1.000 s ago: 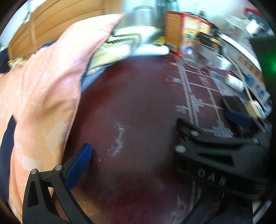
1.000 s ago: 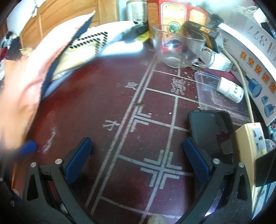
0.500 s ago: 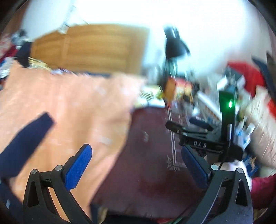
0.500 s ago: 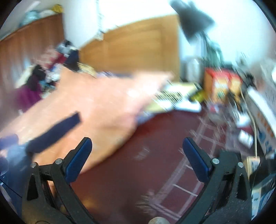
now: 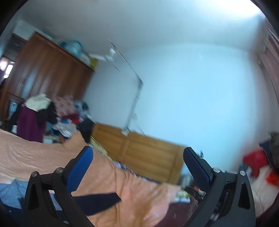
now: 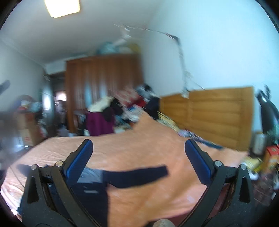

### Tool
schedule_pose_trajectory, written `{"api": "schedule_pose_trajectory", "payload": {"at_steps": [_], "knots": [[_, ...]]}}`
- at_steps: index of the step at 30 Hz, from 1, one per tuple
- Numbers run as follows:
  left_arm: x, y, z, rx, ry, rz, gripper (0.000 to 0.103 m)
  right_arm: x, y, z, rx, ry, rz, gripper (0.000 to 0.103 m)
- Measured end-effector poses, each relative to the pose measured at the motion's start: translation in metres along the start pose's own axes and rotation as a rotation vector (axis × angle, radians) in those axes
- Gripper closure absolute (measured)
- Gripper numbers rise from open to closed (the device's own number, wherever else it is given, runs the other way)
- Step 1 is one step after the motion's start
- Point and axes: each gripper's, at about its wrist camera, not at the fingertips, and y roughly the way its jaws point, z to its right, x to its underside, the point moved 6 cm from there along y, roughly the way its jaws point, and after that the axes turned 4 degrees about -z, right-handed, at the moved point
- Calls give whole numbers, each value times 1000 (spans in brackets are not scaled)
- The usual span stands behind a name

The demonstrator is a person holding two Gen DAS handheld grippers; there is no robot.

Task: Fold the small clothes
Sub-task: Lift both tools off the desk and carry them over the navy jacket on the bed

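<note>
Now both cameras are tipped upward and take in the bedroom more than any work surface, and both views are smeared with motion blur. The left tongs (image 5: 137, 162) are released, the blue-padded fingers (image 5: 79, 167) spread wide with nothing between them, and the right tongs (image 6: 138, 157) are likewise spread and hold nothing. Below them a peach-orange bedspread (image 6: 132, 150) covers the bed, which runs back toward a light wooden headboard (image 6: 216, 117). The clothes lie on that bedspread: a dark navy garment (image 6: 134, 176) stretches a long narrow strip out to the right in the right wrist view, with the bulk of the dark cloth lower left, partly hidden behind the left finger. In the left wrist view the same navy strip (image 5: 99, 201) shows near the bottom edge, and a pale blue cloth (image 5: 10, 192) lies just beside it at the far left; whether the two touch cannot be told through the blur. Beyond the bed stands a tall brown wardrobe (image 6: 102, 87), with a heap of mixed clothing (image 6: 111, 111) piled in front of it, a purple piece hanging lowest. A square ceiling light (image 6: 61, 7) glows at the top of the right wrist view. A strip of dark red bench (image 5: 176, 213) shows at the bottom of the left wrist view.
</note>
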Motion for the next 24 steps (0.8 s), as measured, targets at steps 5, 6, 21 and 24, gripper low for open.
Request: {"api": "schedule_pose_trajectory", "payload": {"at_steps": [5, 6, 21, 24], "knots": [[-20, -69, -53, -149, -23, 73, 0, -14, 0, -67, -170, -104, 83, 0], [-24, -85, -63, -195, -13, 85, 0, -12, -1, -80, -169, -138, 88, 0], [-92, -348, -167, -900, 93, 390, 0, -23, 3, -240, -401, -438, 150, 0], [-98, -360, -173, -962, 179, 321, 0, -30, 9, -248, -405, -426, 165, 0]]}}
